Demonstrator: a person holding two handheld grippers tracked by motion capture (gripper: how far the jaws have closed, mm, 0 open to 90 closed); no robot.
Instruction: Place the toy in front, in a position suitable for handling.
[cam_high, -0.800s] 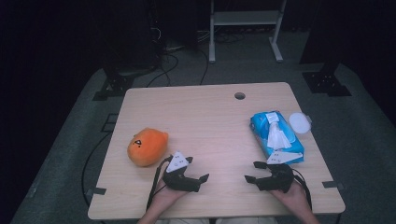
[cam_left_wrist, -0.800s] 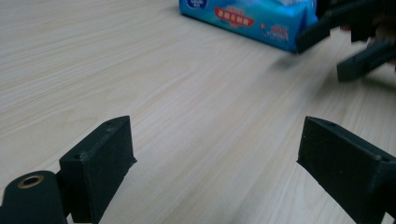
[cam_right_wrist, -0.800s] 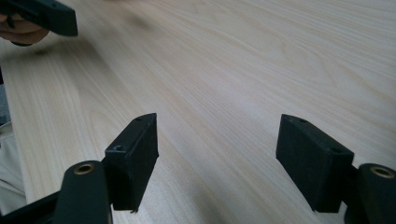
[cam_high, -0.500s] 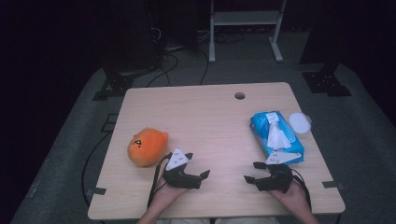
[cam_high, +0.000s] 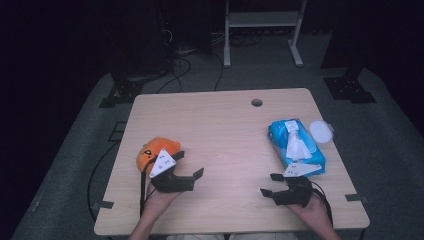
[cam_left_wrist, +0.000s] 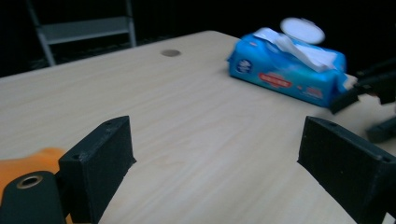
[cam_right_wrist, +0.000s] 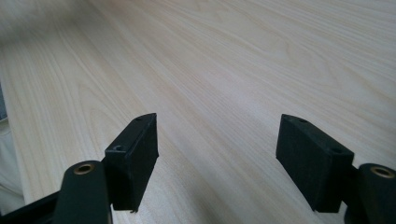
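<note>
Moved: left gripper (cam_high: 186, 166) now nearer orange plush toy (cam_high: 152, 149), just beside its jaws; both grippers' jaws wide, empty. Right gripper (cam_high: 272, 184): wipes pack (cam_high: 295, 145) just beyond, on bench (cam_high: 220, 130).

A dim lab or recording studio: a plain pale wood worktop (cam_high: 220, 125) with a cable hole (cam_high: 256, 102) stands on grey carpet (cam_high: 80, 165), black stand feet (cam_high: 350, 87) sit at its far corners, loose cables (cam_high: 185, 65) trail across the floor, and a white metal rack (cam_high: 260, 30) stands behind, everything else dark
</note>
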